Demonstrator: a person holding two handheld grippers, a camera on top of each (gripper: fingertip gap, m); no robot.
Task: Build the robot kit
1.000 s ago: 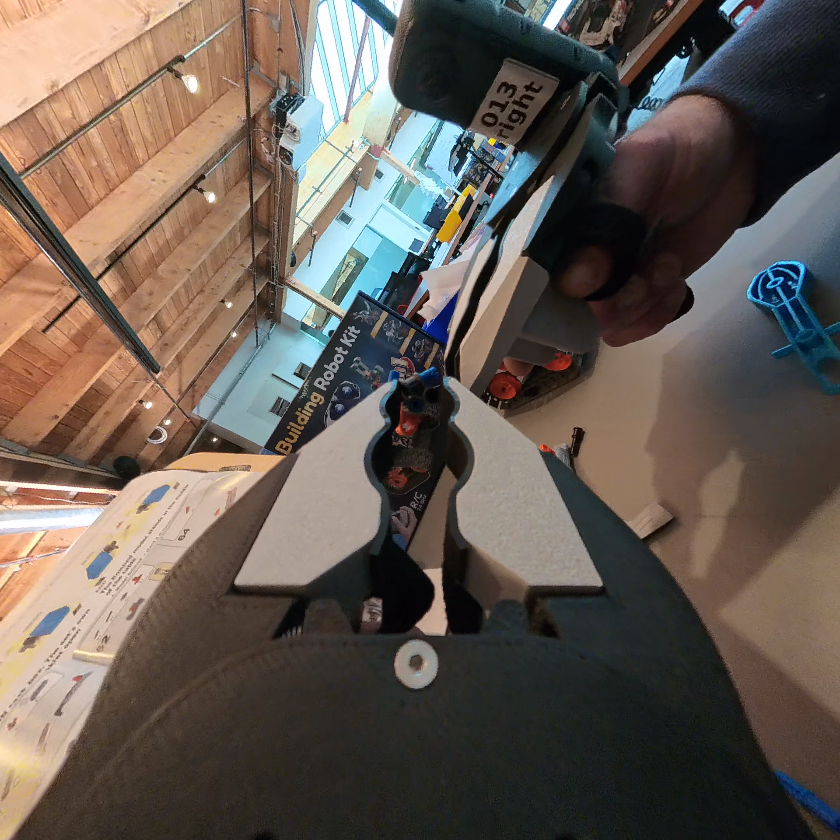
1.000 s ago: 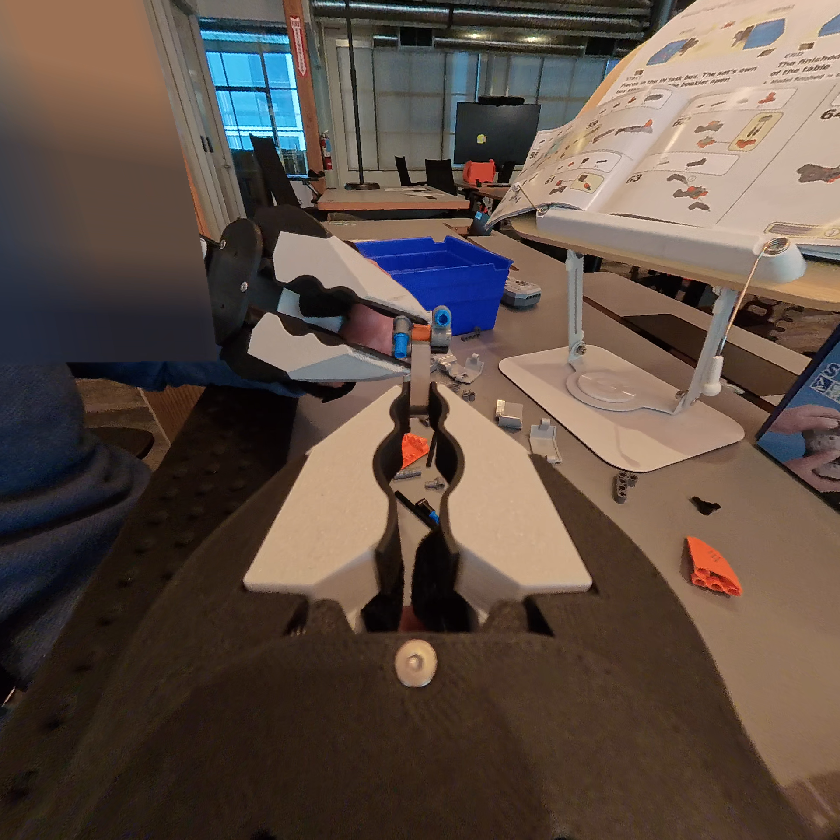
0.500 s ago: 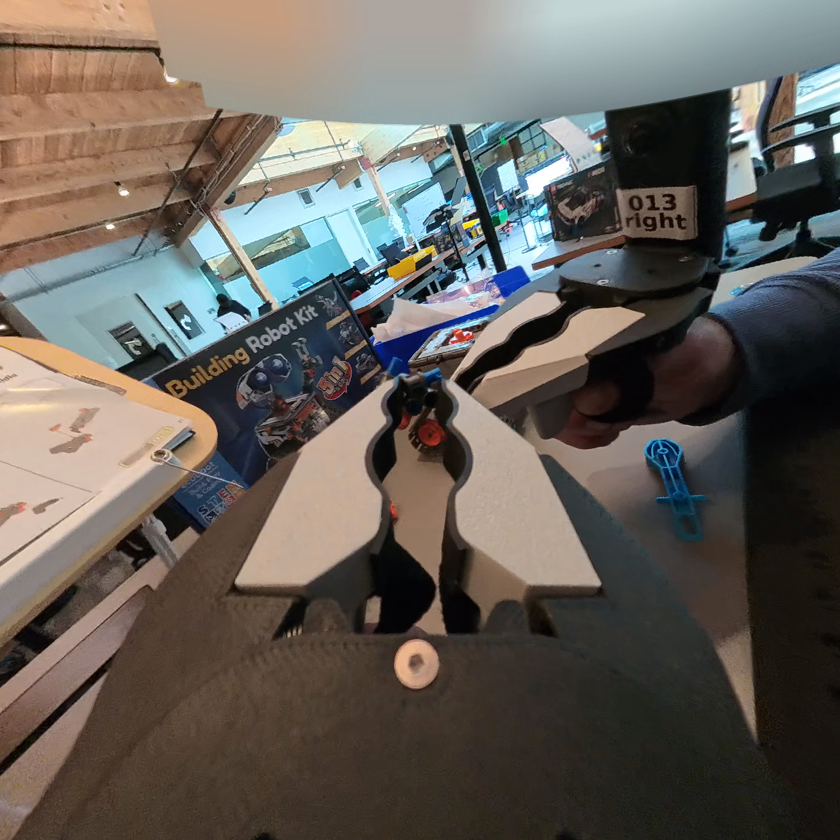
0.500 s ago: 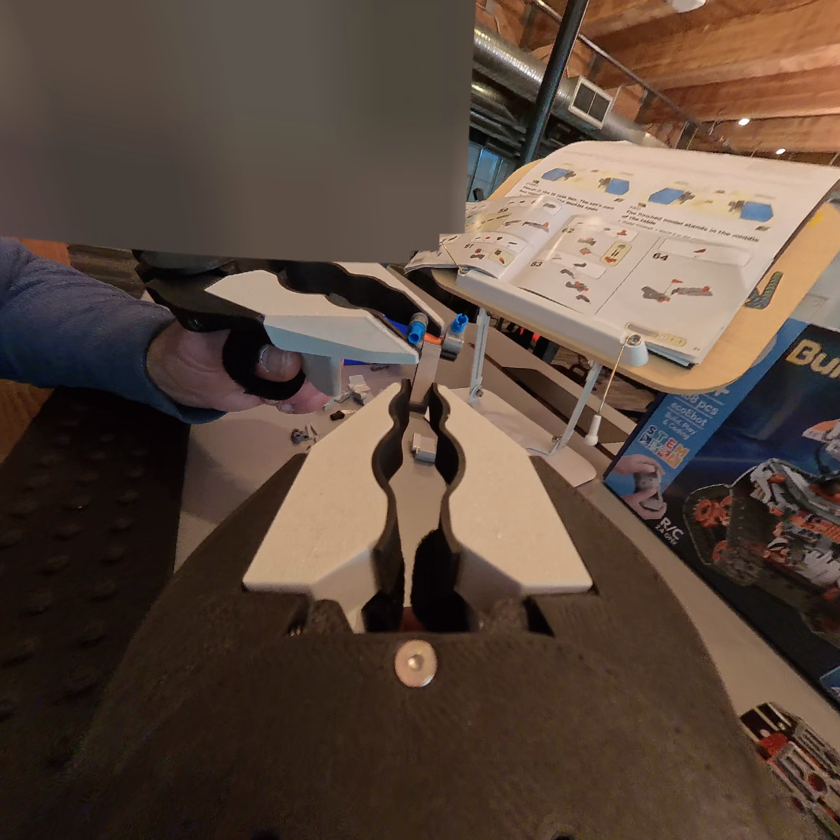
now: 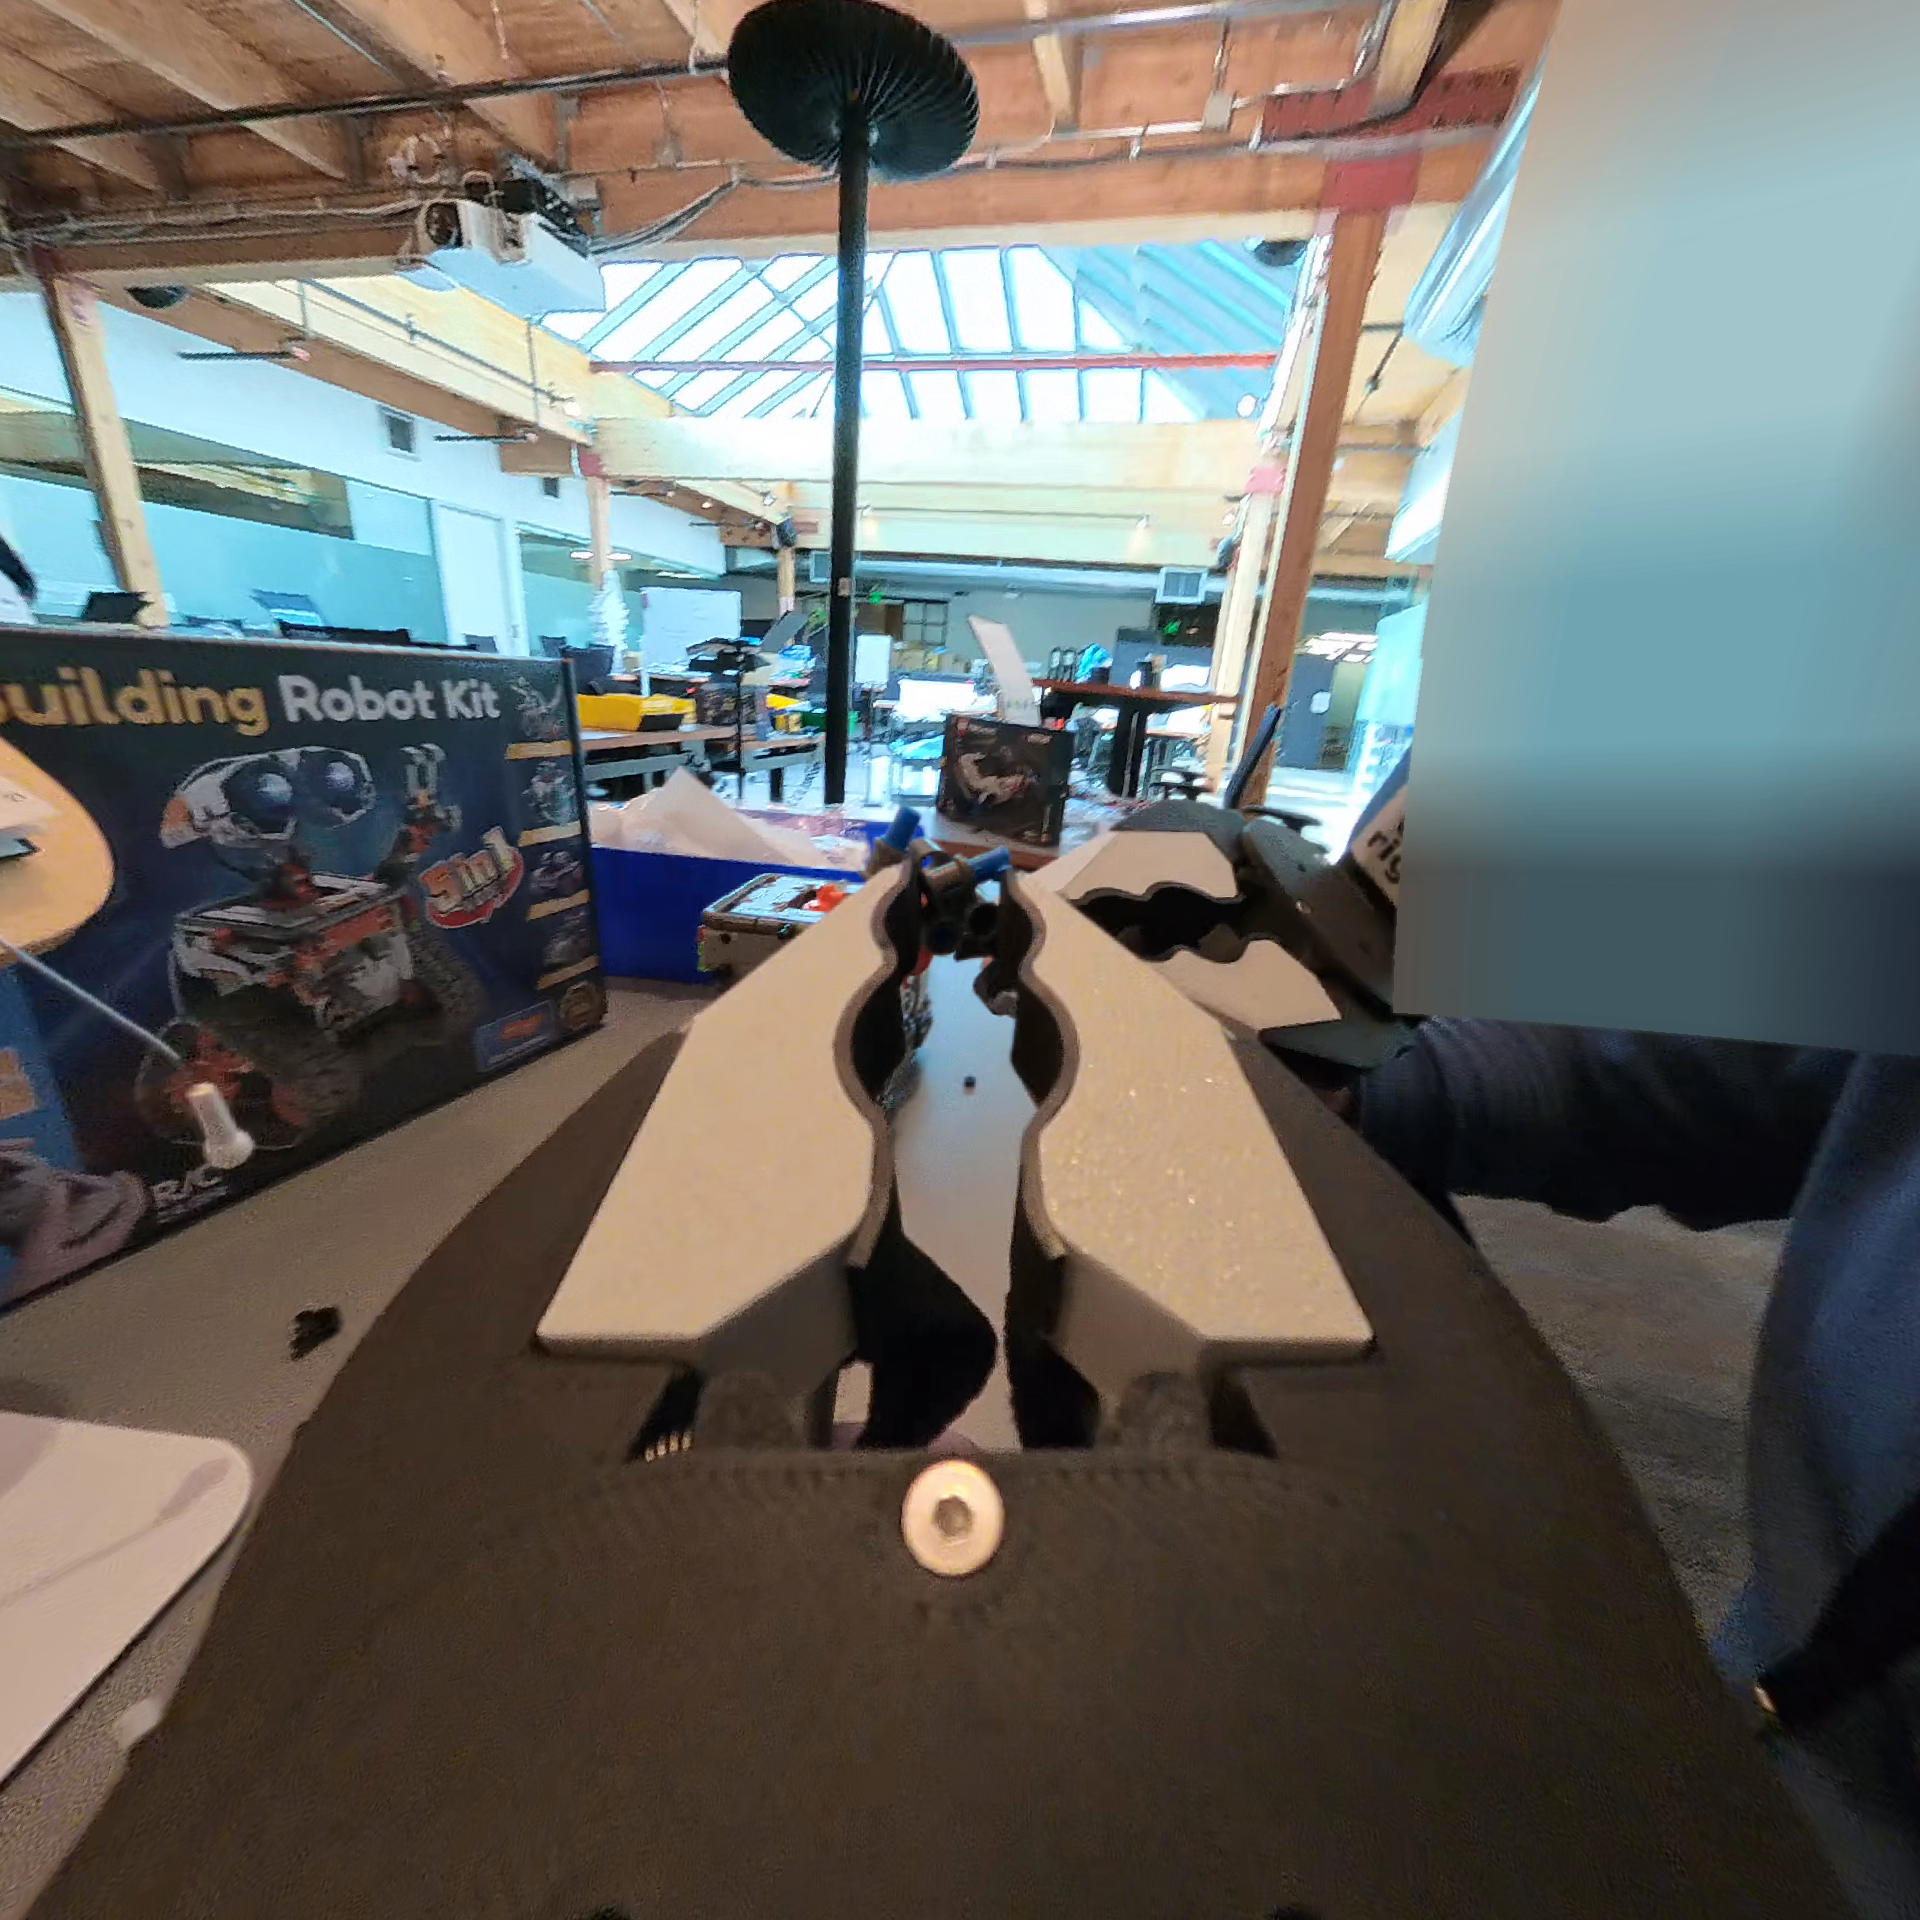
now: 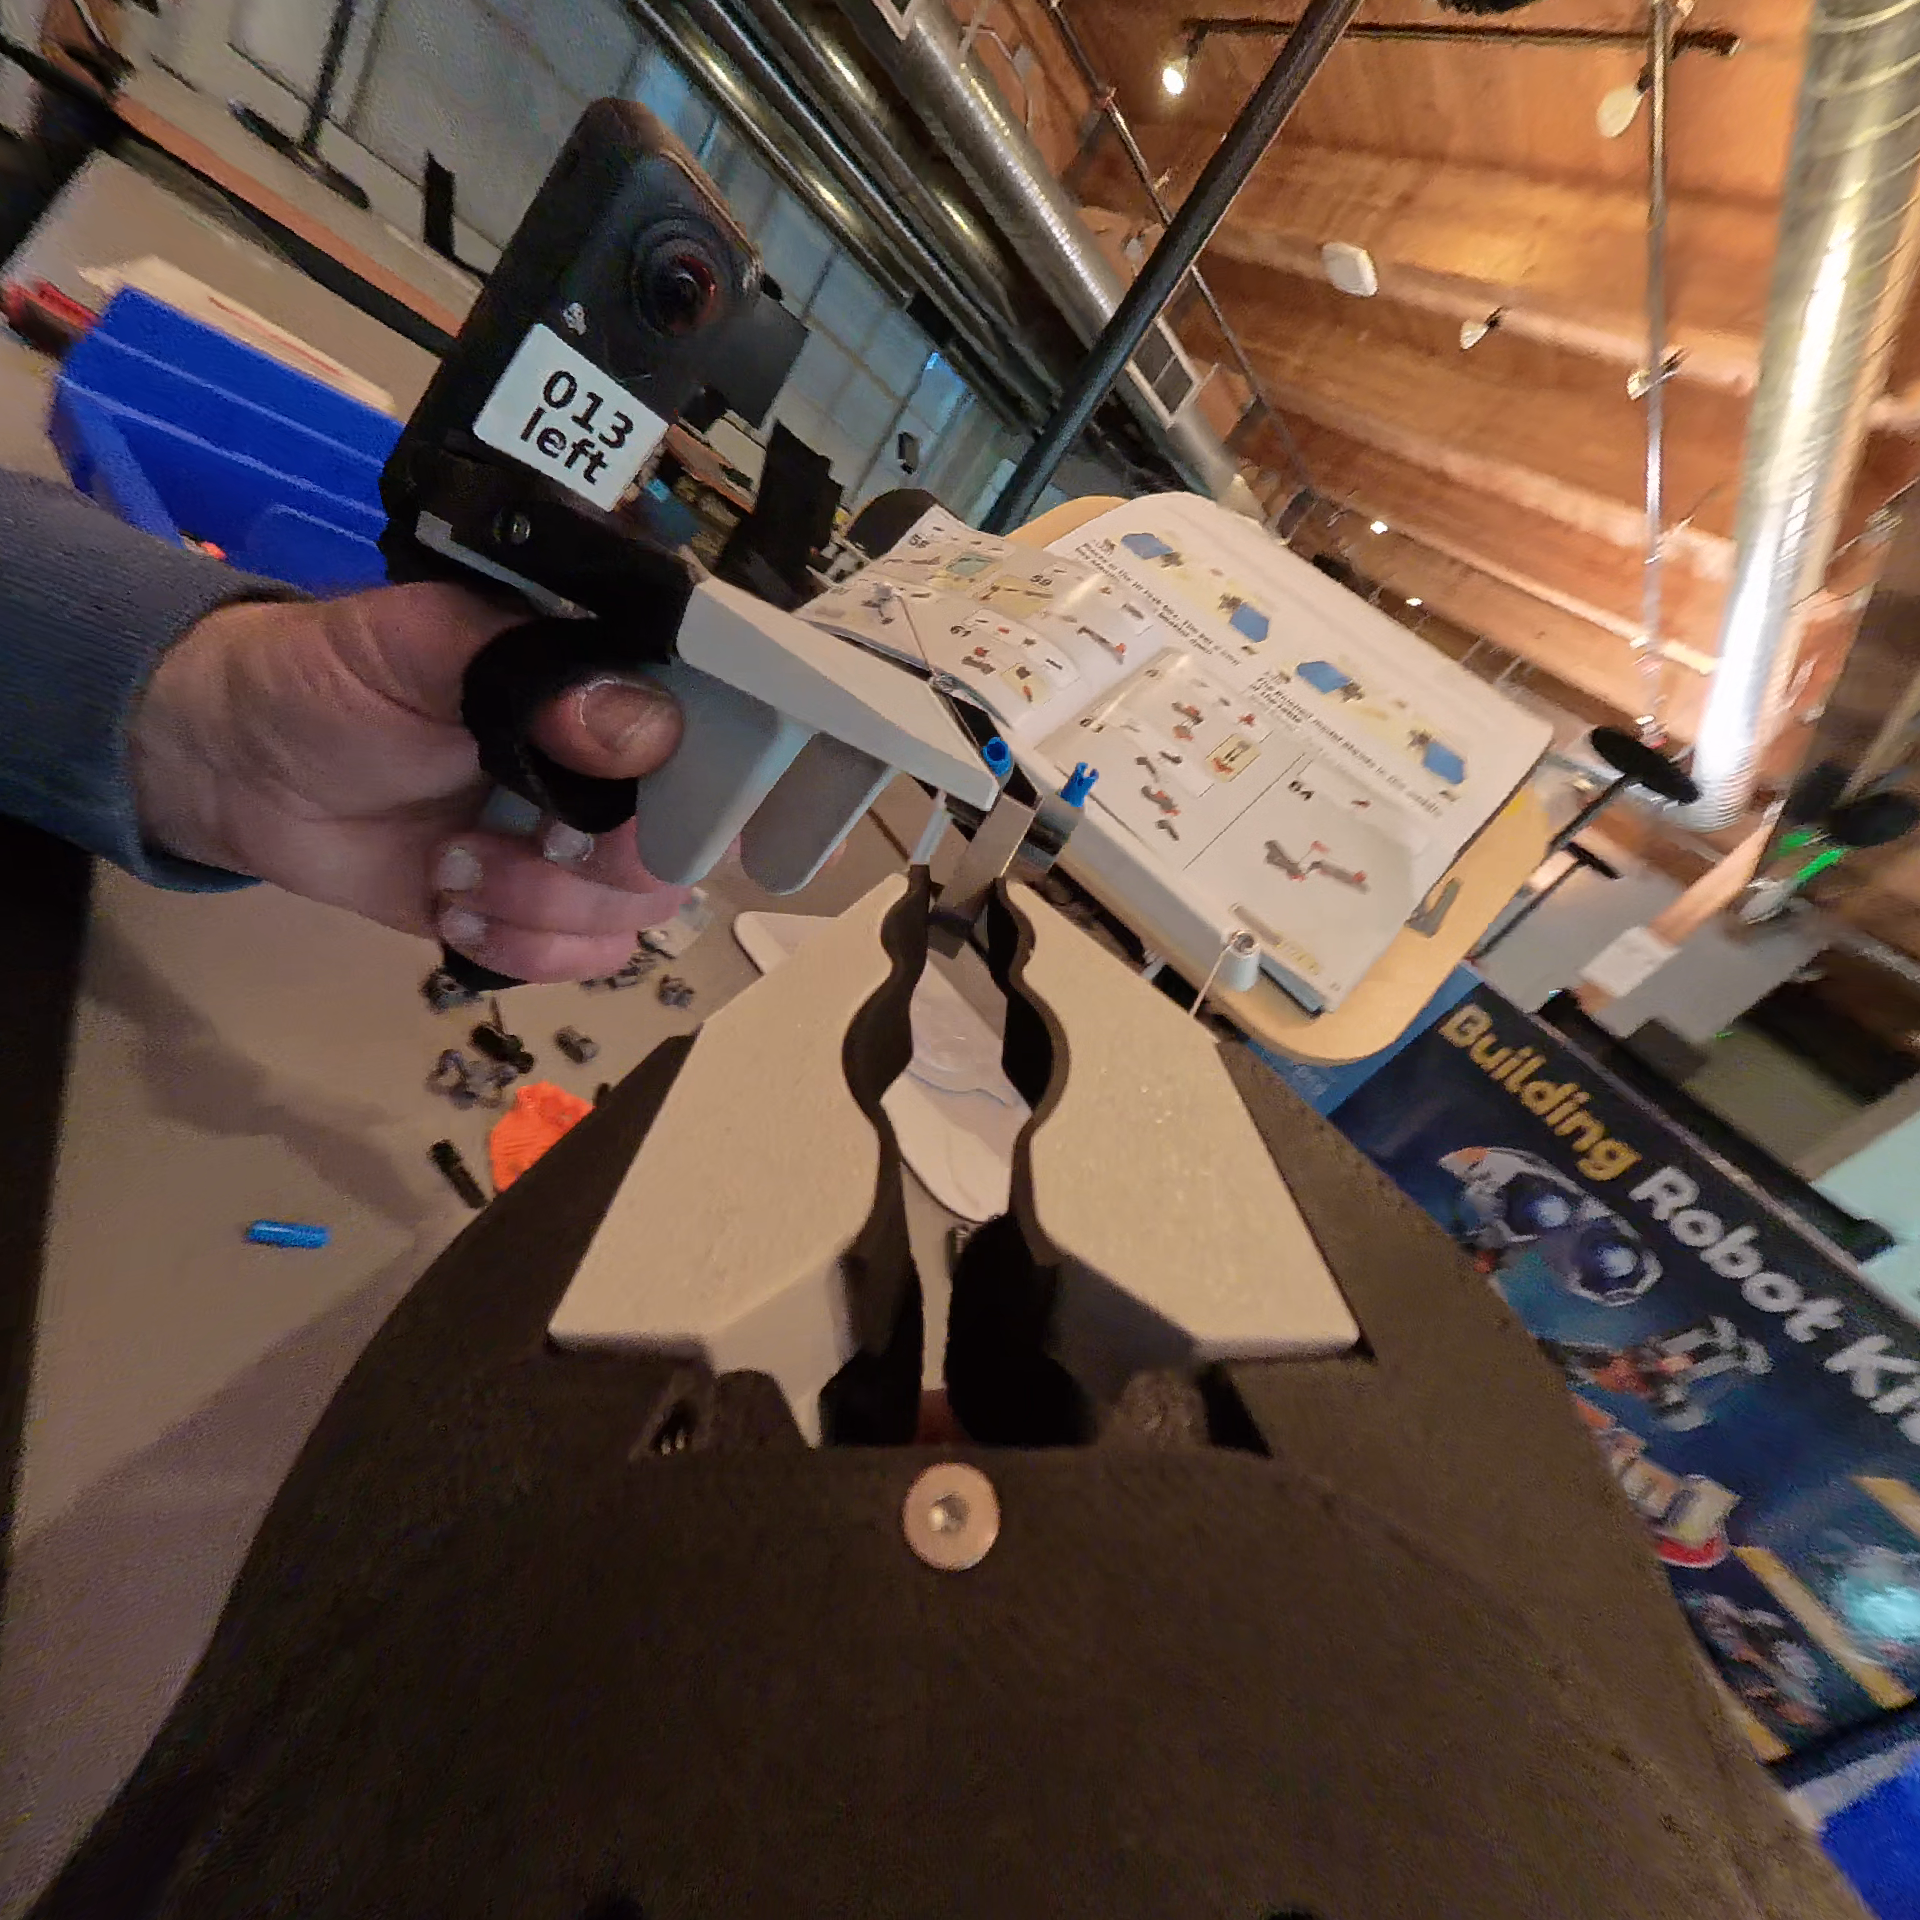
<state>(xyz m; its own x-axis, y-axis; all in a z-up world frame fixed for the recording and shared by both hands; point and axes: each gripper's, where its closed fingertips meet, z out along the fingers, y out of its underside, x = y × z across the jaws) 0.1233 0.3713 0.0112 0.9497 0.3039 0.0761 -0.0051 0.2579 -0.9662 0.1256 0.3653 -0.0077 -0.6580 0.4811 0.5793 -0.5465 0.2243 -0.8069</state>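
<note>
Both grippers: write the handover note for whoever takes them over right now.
Left gripper: jaws shut on the grey beam assembly with blue pins, held in the air.
Right gripper: jaws shut on the same assembly's lower end.
Instruction booklet open on its stand behind; kit box upright.
Loose black parts, orange piece and blue pin lie on the table.

Small brick assembly (image 6: 992, 842): slim grey beam with blue pins (image 6: 1078, 779) sticking out near its upper end, held tilted in the air, clear of the tabletop (image 6: 208, 1091). Pinched at its lower end between the tips of the right tongs (image 6: 956, 899), drawn close on it. Met at the top by the tip of the left tongs (image 6: 961, 774), squeezed together beside one blue pin.
</note>
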